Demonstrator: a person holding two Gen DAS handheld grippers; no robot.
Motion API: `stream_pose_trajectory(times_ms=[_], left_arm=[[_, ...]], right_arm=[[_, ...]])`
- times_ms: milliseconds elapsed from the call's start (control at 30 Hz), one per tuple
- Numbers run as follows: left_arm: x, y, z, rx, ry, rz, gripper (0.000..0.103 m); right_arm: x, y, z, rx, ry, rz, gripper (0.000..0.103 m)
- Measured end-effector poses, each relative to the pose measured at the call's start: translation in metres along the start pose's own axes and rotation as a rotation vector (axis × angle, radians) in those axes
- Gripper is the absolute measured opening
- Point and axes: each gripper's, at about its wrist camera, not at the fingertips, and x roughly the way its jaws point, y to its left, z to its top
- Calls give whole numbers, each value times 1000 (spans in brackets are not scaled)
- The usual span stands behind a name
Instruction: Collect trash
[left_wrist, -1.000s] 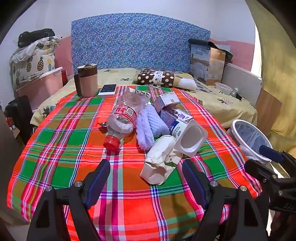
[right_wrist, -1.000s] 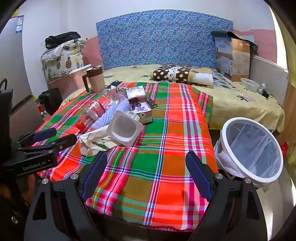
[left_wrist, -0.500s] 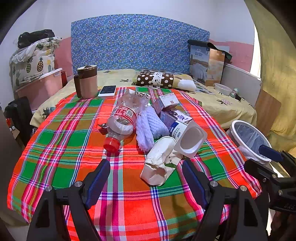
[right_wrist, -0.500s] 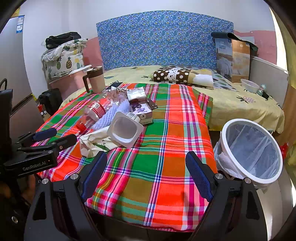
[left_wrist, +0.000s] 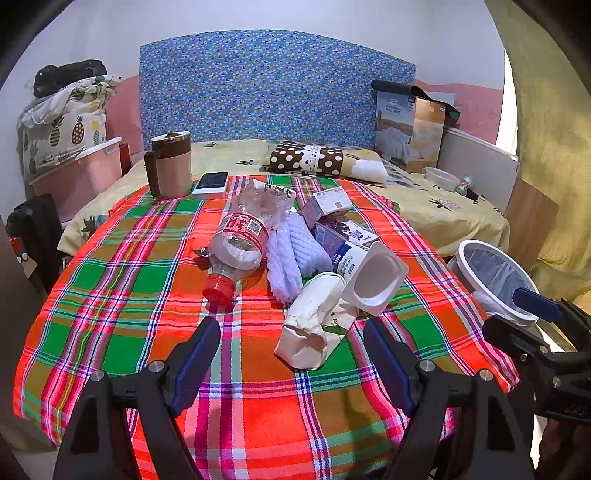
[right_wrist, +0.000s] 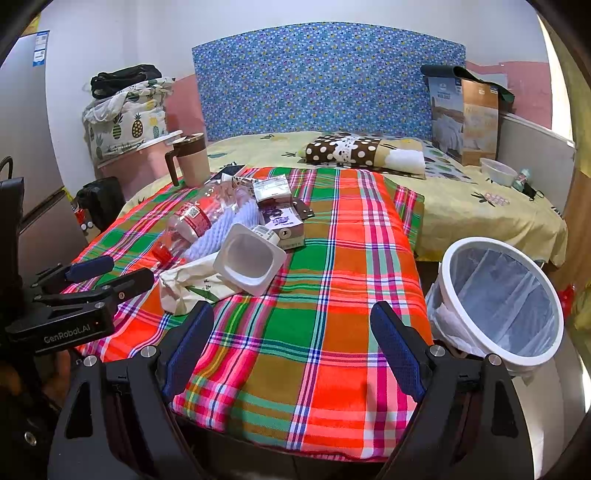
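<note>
Trash lies in a heap on the plaid blanket: a clear plastic bottle with a red cap, a crumpled white paper bag, a white square cup on its side, a white knitted piece and small cartons. My left gripper hovers open just short of the paper bag. My right gripper is open over the blanket's near edge, with the cup ahead on the left. A white bin with a clear liner stands on the floor to the right.
A brown lidded mug and a phone sit at the blanket's far left corner. A polka-dot pillow, a boxed quilt and a small bowl lie further back. A pink storage box stands on the left.
Both views have shifted only slightly; the trash heap sits a little nearer in the left wrist view. Both grippers remain open and nothing has been taken hold of.
</note>
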Motion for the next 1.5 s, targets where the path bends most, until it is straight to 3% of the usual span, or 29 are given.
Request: stream_pose_trajectory(times_ms=[1500], left_arm=[[2,1,-1,5,3,-20,80]], right_arm=[[1,6,0,-11,2,4,88]])
